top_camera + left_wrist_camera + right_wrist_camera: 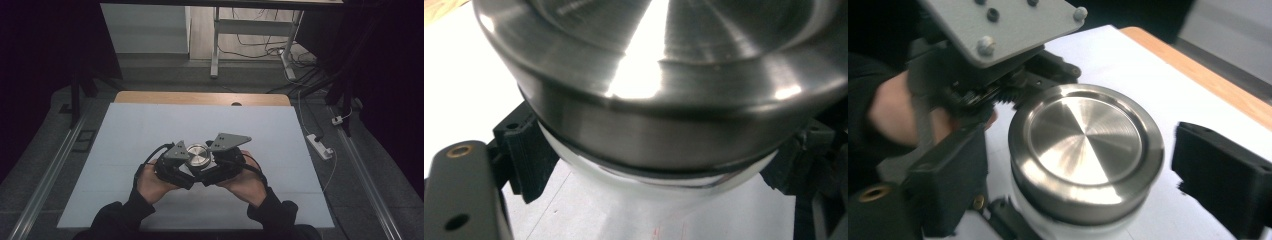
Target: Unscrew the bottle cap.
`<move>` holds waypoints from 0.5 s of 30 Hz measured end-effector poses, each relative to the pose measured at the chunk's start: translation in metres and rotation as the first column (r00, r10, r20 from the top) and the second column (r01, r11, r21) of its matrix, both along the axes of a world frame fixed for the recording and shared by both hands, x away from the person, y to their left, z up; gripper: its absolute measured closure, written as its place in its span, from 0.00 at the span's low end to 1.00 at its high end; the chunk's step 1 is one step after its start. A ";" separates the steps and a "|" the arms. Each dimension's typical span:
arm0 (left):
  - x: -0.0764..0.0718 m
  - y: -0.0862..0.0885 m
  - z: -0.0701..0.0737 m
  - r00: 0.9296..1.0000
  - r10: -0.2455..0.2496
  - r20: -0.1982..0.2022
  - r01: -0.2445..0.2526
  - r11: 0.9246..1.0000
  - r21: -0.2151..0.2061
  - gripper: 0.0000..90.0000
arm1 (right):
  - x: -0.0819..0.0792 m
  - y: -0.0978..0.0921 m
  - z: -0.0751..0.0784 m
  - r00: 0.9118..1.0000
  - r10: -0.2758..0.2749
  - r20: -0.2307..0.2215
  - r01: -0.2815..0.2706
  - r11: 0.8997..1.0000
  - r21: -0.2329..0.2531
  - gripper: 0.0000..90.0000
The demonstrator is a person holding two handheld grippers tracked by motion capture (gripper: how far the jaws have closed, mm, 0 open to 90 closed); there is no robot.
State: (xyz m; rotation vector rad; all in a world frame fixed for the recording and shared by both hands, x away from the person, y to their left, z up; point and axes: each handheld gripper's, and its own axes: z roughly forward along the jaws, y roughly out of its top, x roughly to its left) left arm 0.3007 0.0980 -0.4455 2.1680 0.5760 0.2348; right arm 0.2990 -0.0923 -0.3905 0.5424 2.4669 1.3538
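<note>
White-topped table [150,130] — steel-lidded jar [198,155] on it

Steel-lidded white jar [1085,160] between open right gripper [1088,185] jaws, left gripper [998,75] behind

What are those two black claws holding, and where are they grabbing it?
The left gripper clamps the white jar on its body, just under the steel lid. The right gripper's jaws stand open around the lid.

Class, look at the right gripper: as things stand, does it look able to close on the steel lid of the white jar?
Probably yes. The right gripper is open with its jaws either side of the steel lid, nothing between; the left gripper sits on the jar's far side.
</note>
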 end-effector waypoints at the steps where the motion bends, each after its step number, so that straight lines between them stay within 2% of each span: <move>1: -0.001 -0.001 0.000 1.000 -0.002 0.003 0.002 1.000 0.005 0.17 | 0.000 0.000 0.000 1.000 0.000 0.000 0.000 1.000 0.000 0.14; 2: -0.001 -0.002 0.001 1.000 -0.006 0.005 0.006 1.000 0.008 0.17 | 0.000 0.003 -0.003 1.000 -0.024 -0.001 0.024 1.000 0.006 0.20; 4: -0.001 -0.002 0.001 1.000 -0.008 0.000 0.008 1.000 0.005 0.17 | 0.000 0.002 -0.004 1.000 -0.022 -0.001 0.022 1.000 0.010 0.21; 7: 0.000 0.001 0.000 0.999 -0.049 -0.012 0.049 0.999 -0.017 0.17 | 0.001 -0.001 -0.002 1.000 0.009 -0.013 -0.009 1.000 0.019 0.22; 8: 0.001 0.004 0.000 0.993 -0.112 -0.021 0.111 0.993 -0.045 0.17 | 0.004 -0.004 -0.001 0.997 0.070 -0.020 -0.069 0.997 0.022 0.22; 9: 0.001 0.004 0.000 0.989 -0.148 -0.029 0.146 0.988 -0.060 0.17 | 0.005 -0.007 0.000 0.993 0.113 -0.019 -0.113 0.993 0.031 0.22; 10: 0.001 0.005 -0.001 0.981 -0.192 -0.030 0.190 0.980 -0.067 0.17 | 0.008 -0.010 0.000 0.986 0.164 -0.028 -0.162 0.986 0.037 0.22; 11: 0.001 0.005 -0.001 0.981 -0.192 -0.030 0.190 0.980 -0.067 0.17 | 0.008 -0.010 0.000 0.986 0.164 -0.028 -0.162 0.986 0.037 0.22; 12: 0.001 0.005 -0.001 0.972 -0.233 -0.031 0.229 0.969 -0.087 0.17 | 0.010 -0.013 0.000 0.974 0.221 -0.041 -0.219 0.974 0.052 0.22; 13: 0.000 0.005 -0.002 0.964 -0.264 -0.034 0.260 0.960 -0.105 0.17 | 0.017 -0.021 -0.002 0.938 0.340 -0.061 -0.333 0.937 0.101 0.22; 14: -0.002 0.002 -0.001 0.954 -0.298 -0.035 0.293 0.950 -0.109 0.17 | 0.021 -0.024 -0.004 0.920 0.384 -0.079 -0.371 0.918 0.140 0.22; 15: -0.003 0.001 0.000 0.955 -0.296 -0.030 0.292 0.952 -0.093 0.17 | 0.024 -0.027 -0.006 0.906 0.411 -0.102 -0.391 0.904 0.173 0.21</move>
